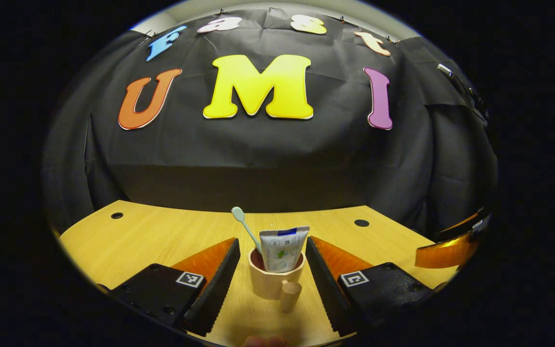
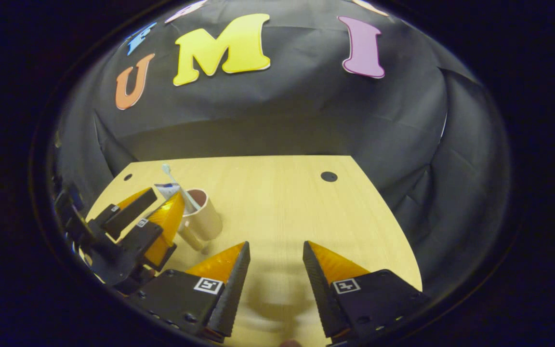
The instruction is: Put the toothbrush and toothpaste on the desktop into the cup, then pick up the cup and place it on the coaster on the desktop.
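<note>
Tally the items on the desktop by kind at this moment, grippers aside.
Cup: 1
Toothbrush, standing in the cup: 1
Toothpaste tube, in the cup: 1
Total: 3

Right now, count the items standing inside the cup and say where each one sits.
2. The toothbrush leans out over the left side of the cup, head up; the toothpaste stands upright toward the right. Anything lower inside is hidden.
</note>
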